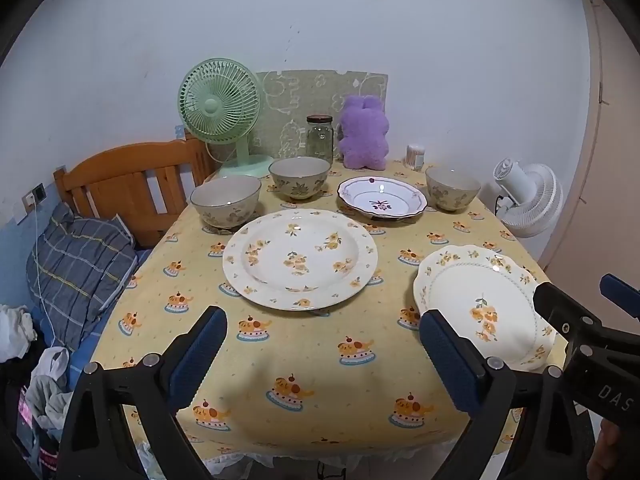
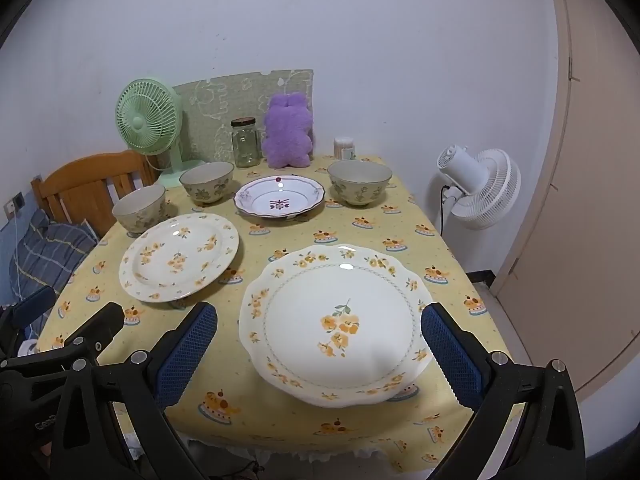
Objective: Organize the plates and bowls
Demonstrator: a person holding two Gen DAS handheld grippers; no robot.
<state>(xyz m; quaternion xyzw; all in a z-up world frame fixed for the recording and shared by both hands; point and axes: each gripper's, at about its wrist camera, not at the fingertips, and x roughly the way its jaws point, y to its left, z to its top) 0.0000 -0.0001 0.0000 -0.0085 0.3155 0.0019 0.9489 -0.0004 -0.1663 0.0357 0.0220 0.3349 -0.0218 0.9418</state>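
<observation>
**Yellow-clothed table, six pieces laid out, neither gripper holding anything**

Yellow cloth printed with little cakes covers the table, which stands against a pale wall; every plate and bowl sits on it singly, nothing stacked. Take the scalloped plate as the landmark. It lies nearest the front edge, directly ahead of the right gripper, whose jaws stand wide apart to either side of it in that view and seem to hover short of its rim, touching nothing.

Beyond and to the left of the scalloped plate lies the round flowered plate, apart from it. The left gripper hangs in front of that one, jaws spread just as wide and empty. Farther back from the scalloped plate is the purple-trimmed dish, with a bowl to its right and two more bowls to its left.

The job looks barely begun, so the first lift is probably the step in hand. A flat plate offers only its rim: I would bring one finger low enough to slip under the raised edge, close on the lip, and lift level so the glazed surface does not slide out. The scalloped plate looks the larger, so it is likely the better base, with the smaller pieces on top and the bowls nested separately.

Against the wall, well behind the landmark, stand a green fan, a glass jar and a purple plush toy; keep lifted pieces clear of them.
</observation>
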